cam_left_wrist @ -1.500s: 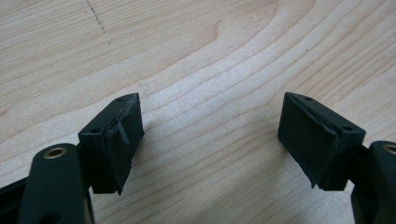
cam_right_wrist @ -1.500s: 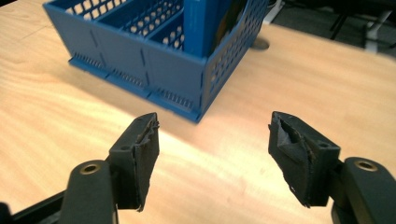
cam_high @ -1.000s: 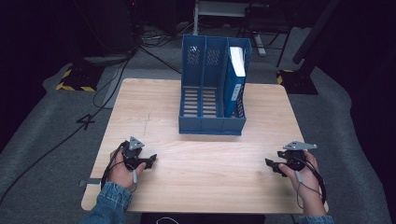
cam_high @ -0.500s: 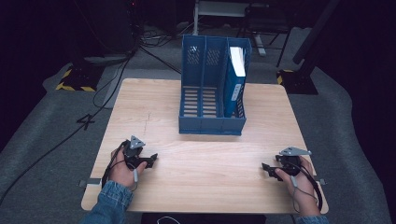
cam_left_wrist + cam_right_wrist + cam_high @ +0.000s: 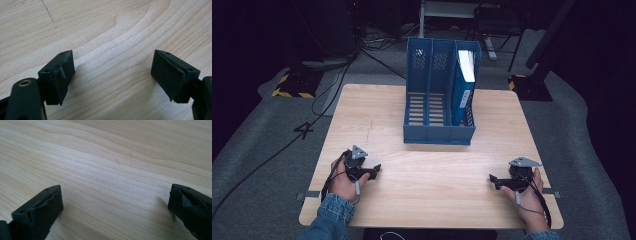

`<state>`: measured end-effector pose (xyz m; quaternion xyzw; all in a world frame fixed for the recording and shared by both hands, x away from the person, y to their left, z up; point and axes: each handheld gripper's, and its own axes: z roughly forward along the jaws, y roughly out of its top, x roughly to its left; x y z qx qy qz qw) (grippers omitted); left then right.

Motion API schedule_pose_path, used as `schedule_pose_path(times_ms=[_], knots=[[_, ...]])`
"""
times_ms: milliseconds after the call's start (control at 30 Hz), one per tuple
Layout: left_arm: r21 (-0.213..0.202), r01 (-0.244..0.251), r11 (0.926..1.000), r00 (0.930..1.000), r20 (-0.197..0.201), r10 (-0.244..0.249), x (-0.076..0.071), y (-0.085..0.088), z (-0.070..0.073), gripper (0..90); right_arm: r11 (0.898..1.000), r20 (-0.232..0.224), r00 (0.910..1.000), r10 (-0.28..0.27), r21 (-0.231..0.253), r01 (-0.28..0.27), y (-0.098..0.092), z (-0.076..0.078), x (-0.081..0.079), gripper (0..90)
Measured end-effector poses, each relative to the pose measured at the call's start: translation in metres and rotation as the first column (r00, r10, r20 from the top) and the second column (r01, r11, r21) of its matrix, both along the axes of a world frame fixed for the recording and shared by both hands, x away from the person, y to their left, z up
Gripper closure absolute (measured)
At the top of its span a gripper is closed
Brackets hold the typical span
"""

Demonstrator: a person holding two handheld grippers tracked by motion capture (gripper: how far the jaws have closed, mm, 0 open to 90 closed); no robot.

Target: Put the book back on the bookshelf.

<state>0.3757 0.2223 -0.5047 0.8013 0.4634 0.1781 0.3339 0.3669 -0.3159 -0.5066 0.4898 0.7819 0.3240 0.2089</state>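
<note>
A light wooden table with visible grain stands on a grey carpeted floor. Toward its far middle sits a blue three-slot file rack; a blue book stands upright in the right slot, and the other two slots are empty. Near the front edge, the left hand and the right hand rest at opposite corners.

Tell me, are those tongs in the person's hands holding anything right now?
No. The left tongs and the right tongs are both open over the bare wooden table, with nothing between their jaws.
</note>
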Motion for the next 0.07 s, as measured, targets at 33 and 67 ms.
schedule_pose_path(times_ms=[33,67], knots=[[0.000,0.000,1.0000,1.0000,0.000,0.000,0.0000,0.0000,0.0000,19.5,1.000,0.000,1.0000,-0.001,0.002,0.001,0.0002,0.0000,0.0002,0.0],[-0.001,-0.001,1.0000,1.0000,0.000,0.001,0.0000,-0.0001,0.0000,19.4,1.000,0.001,1.0000,0.001,0.001,-0.001,0.0001,0.0000,0.0007,0.0]])
